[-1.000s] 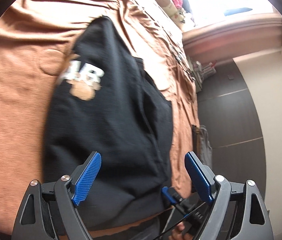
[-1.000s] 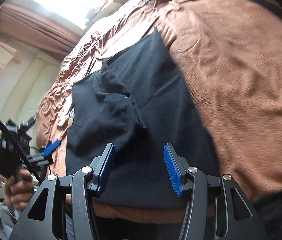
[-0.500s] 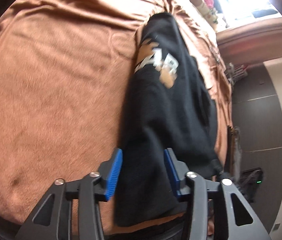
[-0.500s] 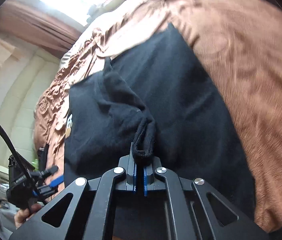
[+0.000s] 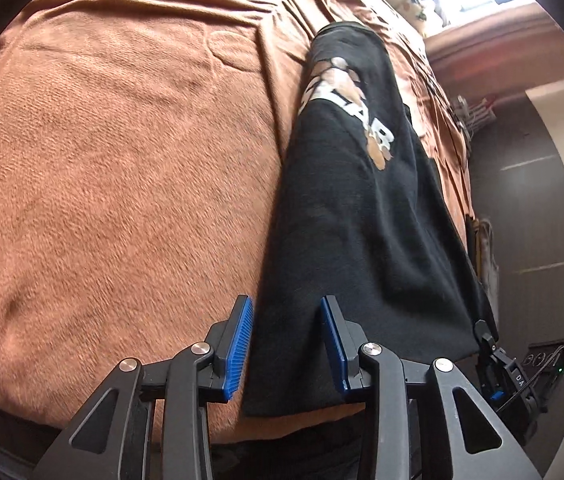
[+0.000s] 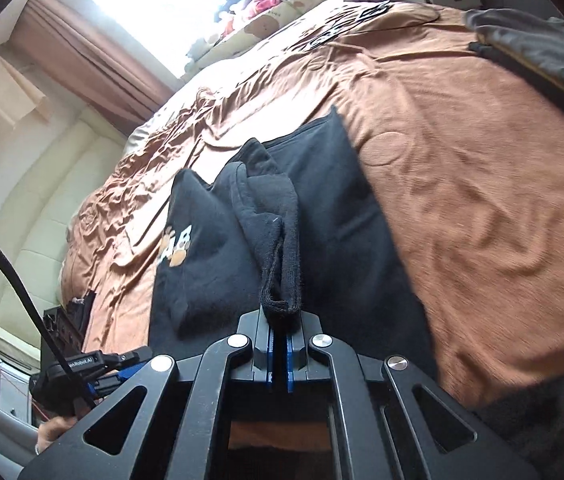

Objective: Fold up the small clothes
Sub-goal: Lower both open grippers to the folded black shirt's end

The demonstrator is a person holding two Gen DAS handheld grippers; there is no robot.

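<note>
Currently mid-fold: black shirt (image 5: 365, 216) lies on the brown blanket (image 5: 122, 160) near the bed edge, one side already doubled over. Right gripper (image 6: 278, 344) has its jaws clamped on a bunched sleeve (image 6: 282, 264), lifted off the body. Left gripper (image 5: 286, 344) straddles the shirt's near hem, jaws apart, nothing pinched. Next, I'd guess: close left on the hem, carry the sleeve across and lay it flat. Print partly readable: "AB" right view, "AR" left. Left gripper's body reads "Robot.AI"; start hidden.

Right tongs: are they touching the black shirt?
Touching. The right wrist view shows the right tongs shut on a bunched fold of the black shirt.
</note>
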